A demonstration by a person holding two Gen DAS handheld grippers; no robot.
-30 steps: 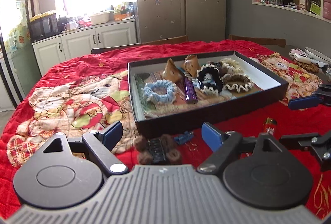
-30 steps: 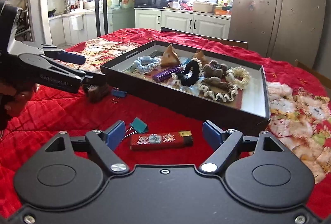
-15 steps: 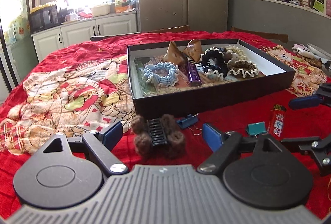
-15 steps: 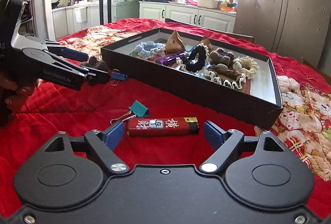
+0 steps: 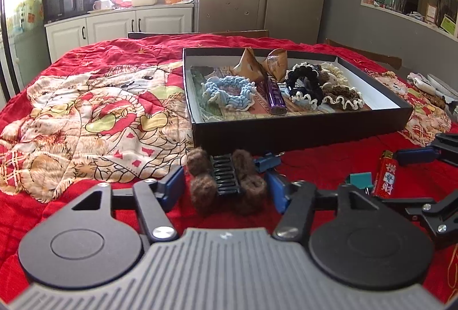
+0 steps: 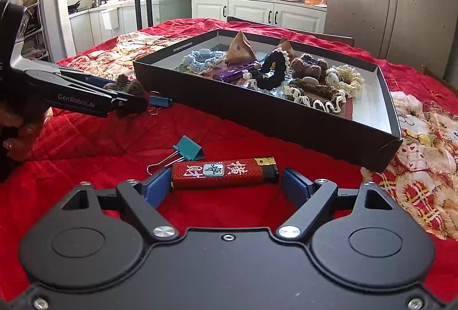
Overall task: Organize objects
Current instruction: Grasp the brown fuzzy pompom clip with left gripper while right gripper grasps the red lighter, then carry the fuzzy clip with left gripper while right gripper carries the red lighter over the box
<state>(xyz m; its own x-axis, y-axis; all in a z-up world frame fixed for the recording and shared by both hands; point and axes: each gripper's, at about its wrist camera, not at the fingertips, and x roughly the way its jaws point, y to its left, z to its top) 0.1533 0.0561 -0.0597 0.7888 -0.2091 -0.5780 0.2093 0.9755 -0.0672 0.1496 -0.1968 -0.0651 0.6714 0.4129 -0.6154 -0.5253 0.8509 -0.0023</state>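
Note:
A brown fuzzy hair claw (image 5: 226, 181) lies on the red quilt between the open fingers of my left gripper (image 5: 224, 188), just in front of the black tray (image 5: 300, 132). It also shows in the right wrist view (image 6: 128, 95). A red lighter (image 6: 224, 171) lies crosswise between the open fingers of my right gripper (image 6: 226, 185); it also shows in the left wrist view (image 5: 386, 178). The tray (image 6: 286, 121) holds scrunchies, a purple lighter (image 5: 276, 96) and two brown pyramid packets.
A teal binder clip (image 6: 189, 152) lies just beyond the red lighter, and a blue binder clip (image 6: 159, 100) lies by the tray's near wall beside the hair claw. A chair back and kitchen cabinets stand beyond the table.
Both grippers have moved forward and lower. The hair claw now sits between my left fingers and the red lighter between my right fingers. Nothing has been taken hold of.

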